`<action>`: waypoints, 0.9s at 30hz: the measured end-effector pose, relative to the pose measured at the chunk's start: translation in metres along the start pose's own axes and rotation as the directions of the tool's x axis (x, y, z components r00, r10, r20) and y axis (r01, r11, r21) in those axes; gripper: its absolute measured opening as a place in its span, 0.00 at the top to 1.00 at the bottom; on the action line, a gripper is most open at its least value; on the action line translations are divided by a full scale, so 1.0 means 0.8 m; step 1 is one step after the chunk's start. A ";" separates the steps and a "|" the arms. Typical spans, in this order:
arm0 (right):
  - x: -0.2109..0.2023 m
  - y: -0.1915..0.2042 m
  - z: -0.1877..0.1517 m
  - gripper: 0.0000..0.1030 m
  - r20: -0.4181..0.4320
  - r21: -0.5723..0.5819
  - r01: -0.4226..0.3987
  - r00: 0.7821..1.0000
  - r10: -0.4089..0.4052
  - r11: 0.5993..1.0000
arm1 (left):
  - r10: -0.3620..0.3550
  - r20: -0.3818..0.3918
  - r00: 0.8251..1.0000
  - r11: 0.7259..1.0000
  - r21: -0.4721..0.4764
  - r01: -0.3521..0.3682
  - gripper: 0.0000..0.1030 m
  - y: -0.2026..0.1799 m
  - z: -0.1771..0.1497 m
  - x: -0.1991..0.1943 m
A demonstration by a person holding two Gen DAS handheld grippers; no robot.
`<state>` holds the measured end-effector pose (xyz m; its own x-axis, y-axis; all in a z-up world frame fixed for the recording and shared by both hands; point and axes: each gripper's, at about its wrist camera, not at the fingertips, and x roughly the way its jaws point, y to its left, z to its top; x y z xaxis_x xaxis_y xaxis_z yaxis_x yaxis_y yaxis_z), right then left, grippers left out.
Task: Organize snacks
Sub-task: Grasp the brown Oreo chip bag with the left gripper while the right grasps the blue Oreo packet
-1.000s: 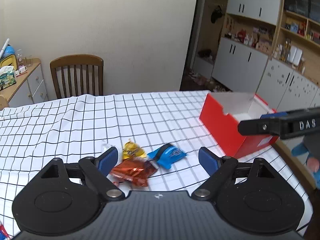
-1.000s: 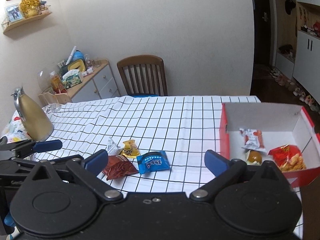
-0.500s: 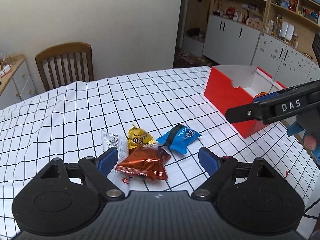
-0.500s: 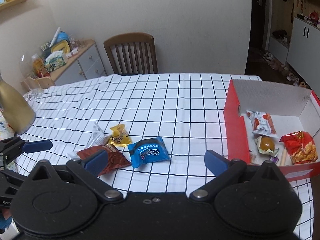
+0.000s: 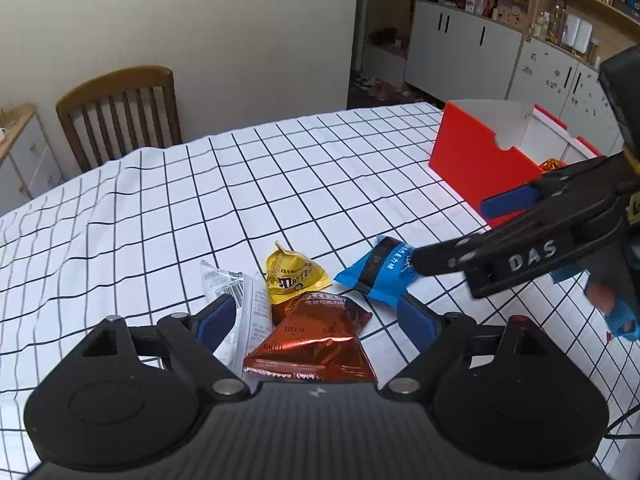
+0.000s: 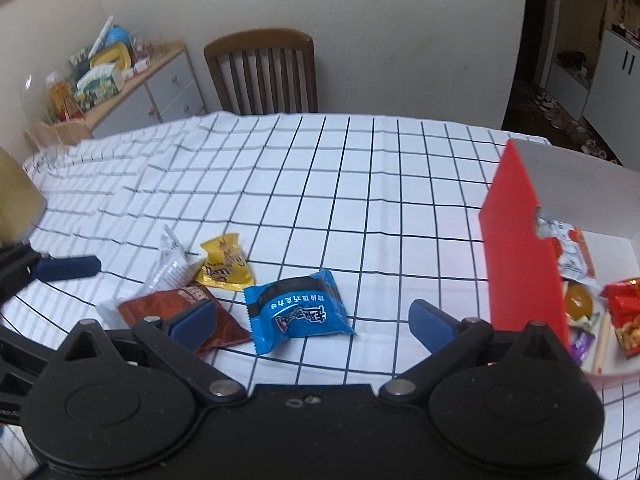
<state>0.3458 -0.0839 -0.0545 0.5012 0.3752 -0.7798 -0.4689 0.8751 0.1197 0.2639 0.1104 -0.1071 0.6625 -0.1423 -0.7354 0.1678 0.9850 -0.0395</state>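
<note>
Several snacks lie on the checked tablecloth: a brown Oreo packet, a yellow M&M's packet, a blue packet and a clear wrapper. My left gripper is open, its jaws on either side of the Oreo packet, just above it. My right gripper is open, low over the blue packet; it also shows in the left wrist view. A red box at the right holds several snacks.
A wooden chair stands at the table's far side. A sideboard with clutter is at the back left. A gold jug stands at the left edge. Cabinets line the right wall.
Both grippers have moved forward and down toward the snacks. The left now straddles the Oreo packet and the right hangs over the blue packet. Both stay open.
</note>
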 end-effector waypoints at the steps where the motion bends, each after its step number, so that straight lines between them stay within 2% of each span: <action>1: 0.006 0.001 0.000 0.00 -0.007 -0.005 -0.003 1.000 0.003 1.000 | -0.005 -0.005 1.000 1.000 0.001 0.005 0.15 0.001 0.000 0.004; 6: 0.033 0.004 0.006 0.02 -0.046 -0.021 -0.023 0.999 0.022 1.000 | -0.010 -0.023 1.000 1.000 0.014 0.010 0.15 0.004 0.000 0.021; 15: 0.076 0.005 0.010 0.11 -0.114 -0.043 -0.024 0.993 0.019 0.999 | -0.015 -0.043 0.999 0.996 0.084 0.018 0.15 -0.007 -0.007 0.039; 17: 0.082 0.005 0.009 0.11 -0.125 -0.047 -0.023 0.992 0.017 0.999 | -0.015 -0.052 0.999 0.995 0.102 0.020 0.21 -0.010 -0.008 0.042; 21: 0.091 0.005 0.008 0.15 -0.141 -0.044 -0.036 0.990 0.030 0.998 | -0.014 -0.074 0.997 0.994 0.104 0.022 0.22 -0.012 -0.011 0.050; 23: 0.093 0.006 0.009 0.16 -0.144 -0.051 -0.040 0.989 0.032 0.998 | -0.015 -0.086 0.996 0.994 0.103 0.023 0.30 -0.013 -0.011 0.053; 27: 0.097 0.010 0.010 0.16 -0.147 -0.067 -0.043 0.989 0.032 0.997 | -0.004 -0.102 0.995 0.995 0.101 0.015 0.37 -0.012 -0.011 0.057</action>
<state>0.3868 -0.0457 -0.1094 0.3731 0.3542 -0.8575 -0.5379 0.8357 0.1111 0.2863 0.0951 -0.1462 0.5835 -0.1359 -0.8006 0.2505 0.9679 0.0183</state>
